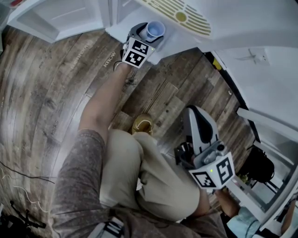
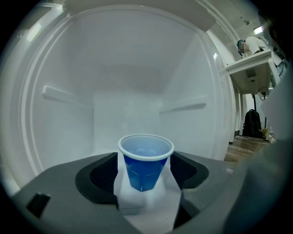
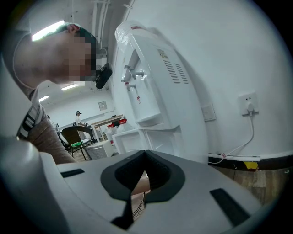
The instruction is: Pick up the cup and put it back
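A blue plastic cup [image 1: 155, 30] with a white rim stands upright inside the white cabinet compartment [image 2: 128, 59] of a water dispenser. In the left gripper view the cup [image 2: 145, 167] sits between the two white pads [image 2: 120, 183] of my left gripper [image 2: 145, 180], which flank its sides closely; I see no squeeze on it. In the head view that left gripper [image 1: 150, 36] reaches into the compartment. My right gripper [image 1: 194, 114] hangs low beside the person's leg, its dark jaws drawn together with nothing in them, and points away from the cup [image 3: 136, 194].
The white water dispenser [image 3: 146, 91] stands against the wall, its yellow drip grille [image 1: 179, 14] above the compartment. An open cabinet door [image 1: 56, 21] lies at left. A wall socket [image 3: 248, 103] with a cable, a black bag [image 1: 258, 165] and wood flooring [image 1: 42, 102] surround it.
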Action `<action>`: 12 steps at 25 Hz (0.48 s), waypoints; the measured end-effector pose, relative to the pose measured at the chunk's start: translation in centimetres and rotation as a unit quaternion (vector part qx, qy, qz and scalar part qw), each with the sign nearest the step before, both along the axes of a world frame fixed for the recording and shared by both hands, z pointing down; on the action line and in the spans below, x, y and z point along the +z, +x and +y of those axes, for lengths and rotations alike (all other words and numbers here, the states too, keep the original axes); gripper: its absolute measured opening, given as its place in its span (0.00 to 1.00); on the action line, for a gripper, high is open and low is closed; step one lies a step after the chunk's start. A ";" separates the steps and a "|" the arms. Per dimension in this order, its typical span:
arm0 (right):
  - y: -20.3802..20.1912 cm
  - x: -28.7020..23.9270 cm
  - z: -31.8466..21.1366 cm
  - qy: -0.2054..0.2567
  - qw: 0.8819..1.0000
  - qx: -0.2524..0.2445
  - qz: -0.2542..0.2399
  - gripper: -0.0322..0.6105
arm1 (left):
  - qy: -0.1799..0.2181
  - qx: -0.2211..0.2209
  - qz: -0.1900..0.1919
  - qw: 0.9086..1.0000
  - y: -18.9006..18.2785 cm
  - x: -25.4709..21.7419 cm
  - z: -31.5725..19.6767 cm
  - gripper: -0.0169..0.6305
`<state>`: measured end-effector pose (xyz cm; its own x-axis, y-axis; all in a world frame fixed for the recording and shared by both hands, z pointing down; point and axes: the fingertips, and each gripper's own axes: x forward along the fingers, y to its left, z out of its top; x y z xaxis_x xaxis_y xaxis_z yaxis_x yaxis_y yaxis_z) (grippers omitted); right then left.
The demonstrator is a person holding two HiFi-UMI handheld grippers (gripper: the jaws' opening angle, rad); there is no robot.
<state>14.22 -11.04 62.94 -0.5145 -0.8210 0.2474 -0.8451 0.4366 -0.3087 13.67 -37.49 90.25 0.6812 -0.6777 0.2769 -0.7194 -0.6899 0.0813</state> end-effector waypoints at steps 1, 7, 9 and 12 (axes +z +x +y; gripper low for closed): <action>0.0 0.0 0.0 -0.001 1.000 0.001 -0.001 0.05 | -0.001 -0.002 0.000 1.000 -0.1 0.0 0.1 0.56; -0.1 -0.2 0.0 0.003 1.000 0.006 0.003 0.05 | -0.010 0.003 0.009 1.000 -0.8 -1.1 1.3 0.59; 0.0 -0.2 0.0 0.003 1.000 0.009 0.007 0.05 | -0.012 0.009 0.012 1.000 -1.3 -2.2 2.0 0.59; 0.1 0.2 0.1 -0.003 1.000 0.016 0.010 0.05 | -0.013 0.023 0.012 1.000 -2.2 -3.8 3.3 0.59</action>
